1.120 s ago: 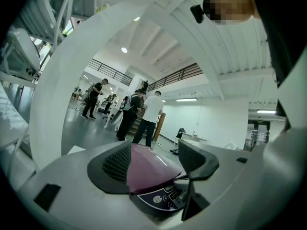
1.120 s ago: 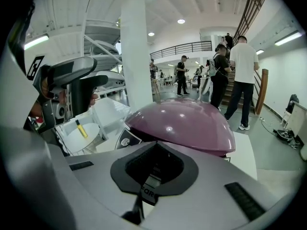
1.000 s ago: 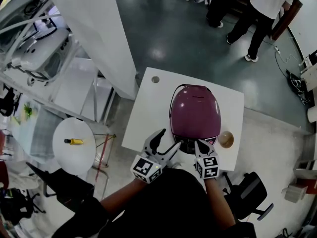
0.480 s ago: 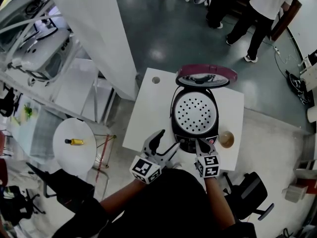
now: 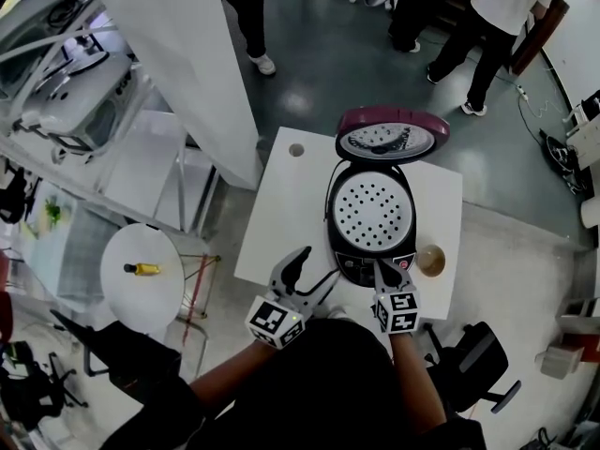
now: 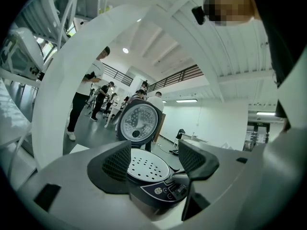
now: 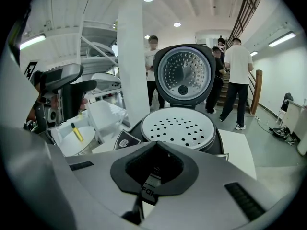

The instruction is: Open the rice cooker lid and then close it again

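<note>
The rice cooker (image 5: 372, 223) stands on the worktop (image 5: 272, 223) straight ahead of the right claw (image 5: 381, 268), whose tips sit at its near edge; its lid (image 5: 389, 139) stands upright at the far side. The left claw (image 5: 321, 262) is just left of the right one, at the worktop's near edge. A cup (image 5: 430, 262) sits just right of the right claw, and a side table (image 5: 122, 298) bearing a bottle (image 5: 142, 268) stands well left of the left claw.
</note>
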`<state>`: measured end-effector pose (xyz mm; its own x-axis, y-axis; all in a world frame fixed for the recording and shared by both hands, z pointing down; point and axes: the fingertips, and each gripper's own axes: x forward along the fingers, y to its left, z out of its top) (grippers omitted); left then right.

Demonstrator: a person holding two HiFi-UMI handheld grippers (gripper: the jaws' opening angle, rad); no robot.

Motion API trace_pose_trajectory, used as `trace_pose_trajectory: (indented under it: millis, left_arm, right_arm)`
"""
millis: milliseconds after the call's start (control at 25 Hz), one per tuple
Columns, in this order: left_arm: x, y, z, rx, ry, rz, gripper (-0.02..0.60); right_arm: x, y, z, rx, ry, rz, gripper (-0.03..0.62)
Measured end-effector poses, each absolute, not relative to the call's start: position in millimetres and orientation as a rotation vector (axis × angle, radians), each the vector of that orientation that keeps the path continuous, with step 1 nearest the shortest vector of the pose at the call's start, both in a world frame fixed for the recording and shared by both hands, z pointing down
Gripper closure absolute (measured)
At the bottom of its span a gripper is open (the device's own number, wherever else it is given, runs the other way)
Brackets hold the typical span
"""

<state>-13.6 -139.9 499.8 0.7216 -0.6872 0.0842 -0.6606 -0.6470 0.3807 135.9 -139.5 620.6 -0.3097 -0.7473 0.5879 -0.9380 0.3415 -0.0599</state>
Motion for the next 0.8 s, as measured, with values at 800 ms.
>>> trace_pose_trajectory:
  millis: [800]
  left_arm:
    - [-30.8,-165.6,496.4,2.542,-0.944,-0.175,0.295]
  right_arm:
    - [136.4,-140.5,608.9,1.592,-2.053,0.482,0.594]
